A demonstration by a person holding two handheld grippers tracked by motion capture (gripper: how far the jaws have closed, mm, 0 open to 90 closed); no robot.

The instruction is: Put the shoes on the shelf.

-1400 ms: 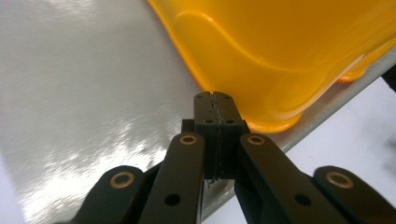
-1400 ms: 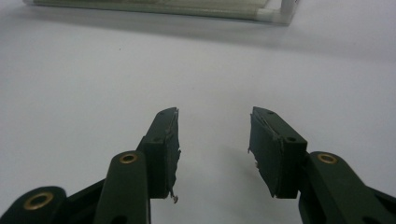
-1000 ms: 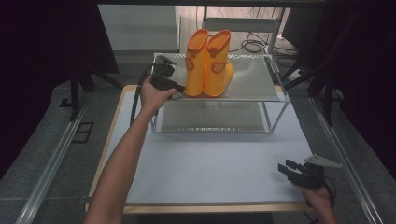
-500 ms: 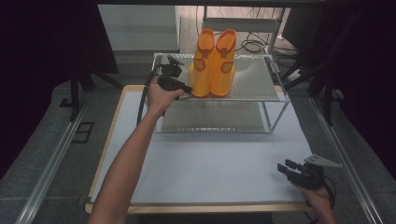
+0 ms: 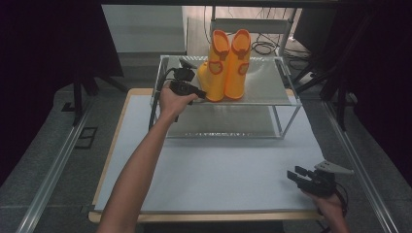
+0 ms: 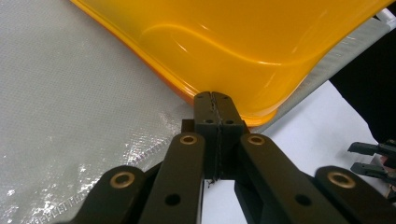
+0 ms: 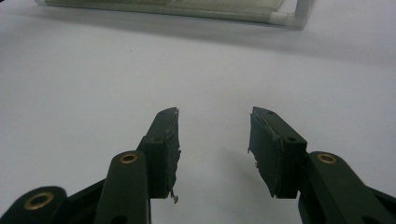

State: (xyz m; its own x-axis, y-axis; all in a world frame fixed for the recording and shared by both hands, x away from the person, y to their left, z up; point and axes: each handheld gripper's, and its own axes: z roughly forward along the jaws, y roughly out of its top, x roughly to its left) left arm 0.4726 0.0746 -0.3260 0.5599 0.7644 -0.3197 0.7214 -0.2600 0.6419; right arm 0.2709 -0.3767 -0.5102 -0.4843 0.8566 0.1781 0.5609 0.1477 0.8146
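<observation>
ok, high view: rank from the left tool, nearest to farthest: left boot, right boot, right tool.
1. Left boot: on the shelf's top, its toe right at the left tool, whose jaws are shut against the sole edge.
2. Right boot: just beyond, beside the first, farther right on the shelf.
3. Right tool: far off at the table's near right corner, jaws open.

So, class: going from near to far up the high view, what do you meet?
Right gripper → left gripper at the shelf's front edge → orange boots on the shelf.
</observation>
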